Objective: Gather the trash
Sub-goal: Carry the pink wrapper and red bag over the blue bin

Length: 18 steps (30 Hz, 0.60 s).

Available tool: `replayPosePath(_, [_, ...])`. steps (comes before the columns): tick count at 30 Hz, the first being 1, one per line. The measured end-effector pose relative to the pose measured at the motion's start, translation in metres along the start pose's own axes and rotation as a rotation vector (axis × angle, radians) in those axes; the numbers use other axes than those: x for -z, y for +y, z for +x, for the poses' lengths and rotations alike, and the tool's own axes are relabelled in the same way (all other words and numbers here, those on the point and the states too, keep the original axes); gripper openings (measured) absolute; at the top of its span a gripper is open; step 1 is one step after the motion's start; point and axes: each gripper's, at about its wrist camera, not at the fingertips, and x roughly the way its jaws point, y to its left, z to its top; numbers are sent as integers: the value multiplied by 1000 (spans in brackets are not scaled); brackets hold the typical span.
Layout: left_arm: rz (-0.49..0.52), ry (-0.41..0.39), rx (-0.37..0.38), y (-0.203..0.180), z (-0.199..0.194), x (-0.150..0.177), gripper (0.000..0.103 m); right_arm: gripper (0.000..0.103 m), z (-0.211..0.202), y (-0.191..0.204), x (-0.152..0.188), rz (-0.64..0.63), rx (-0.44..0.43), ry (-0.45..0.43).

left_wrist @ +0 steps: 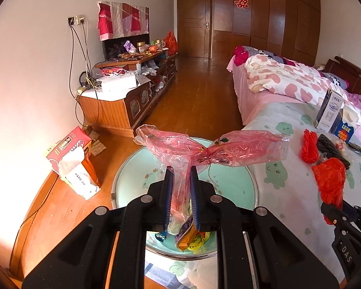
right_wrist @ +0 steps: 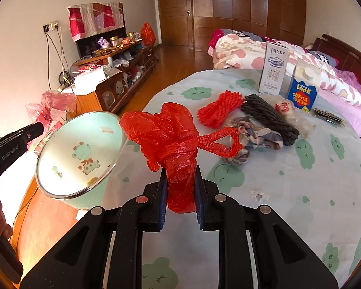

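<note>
My left gripper (left_wrist: 182, 172) is shut on a pink see-through plastic bag (left_wrist: 204, 150) holding wrappers, and holds it over a mint-green round bin (left_wrist: 238, 185) beside the table. The bag also shows at the left of the right wrist view (right_wrist: 53, 107). My right gripper (right_wrist: 180, 172) is shut on a knotted red plastic bag (right_wrist: 170, 134) and holds it above the table, next to the bin (right_wrist: 79, 154). That red bag shows in the left wrist view (left_wrist: 329, 178) with the right gripper under it.
The round table (right_wrist: 288, 192) has a cloth with green cloud faces. On it lie a red net (right_wrist: 219, 108), a dark net (right_wrist: 267, 113), a striped rag (right_wrist: 255, 134), a milk carton (right_wrist: 274, 69) and a blue box (right_wrist: 303, 94). A tissue box (left_wrist: 72, 154) stands on the floor.
</note>
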Motion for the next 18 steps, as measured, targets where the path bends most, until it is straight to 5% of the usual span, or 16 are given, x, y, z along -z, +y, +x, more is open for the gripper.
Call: replayPosePath(18, [-92, 54, -66, 29, 24, -6, 14, 21, 20, 65, -28, -70, -111, 24])
